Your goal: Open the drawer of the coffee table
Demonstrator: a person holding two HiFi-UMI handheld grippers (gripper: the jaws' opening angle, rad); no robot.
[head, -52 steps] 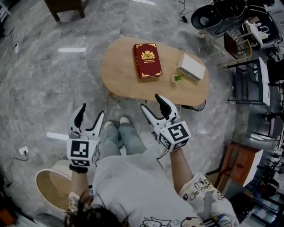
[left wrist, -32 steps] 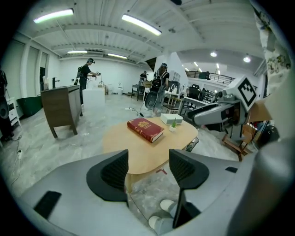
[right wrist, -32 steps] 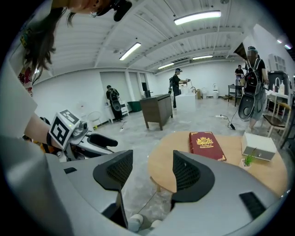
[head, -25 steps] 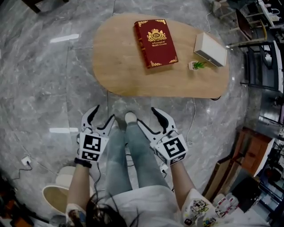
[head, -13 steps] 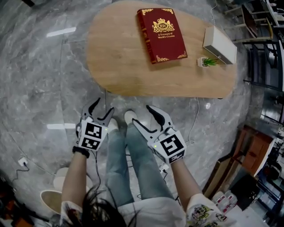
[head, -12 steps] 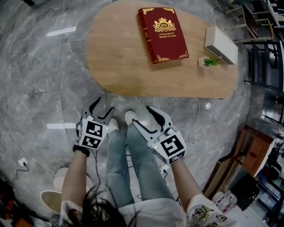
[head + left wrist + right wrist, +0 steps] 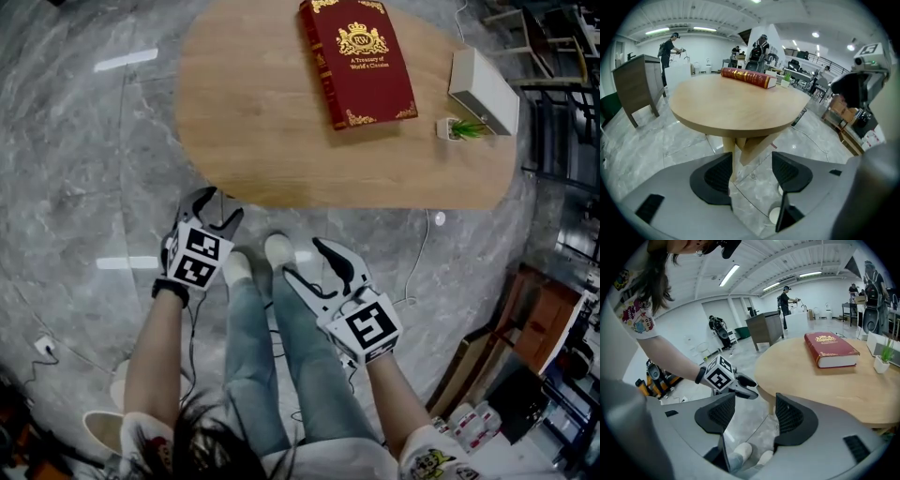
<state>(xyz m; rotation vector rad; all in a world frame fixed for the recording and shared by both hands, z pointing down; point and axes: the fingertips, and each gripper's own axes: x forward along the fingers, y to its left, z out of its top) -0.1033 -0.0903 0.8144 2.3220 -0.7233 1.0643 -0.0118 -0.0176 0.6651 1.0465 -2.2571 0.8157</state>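
Left gripper [image 7: 214, 208] sits at the near edge of the oval wooden surface [image 7: 253, 122], jaws spread with nothing held, aimed at the legs [image 7: 736, 150] beneath. Right gripper [image 7: 307, 262] is likewise spread and empty, over the person's jeans [image 7: 281, 366], clear of the surface. The drawer is not discernible in any view.

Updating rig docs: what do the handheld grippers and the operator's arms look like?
Both the left gripper and right gripper have pale grey bodies, black ribbed pads and a cube of black-and-white square markers. A black wristband is on the left wrist; short white sleeves carry cartoon prints.
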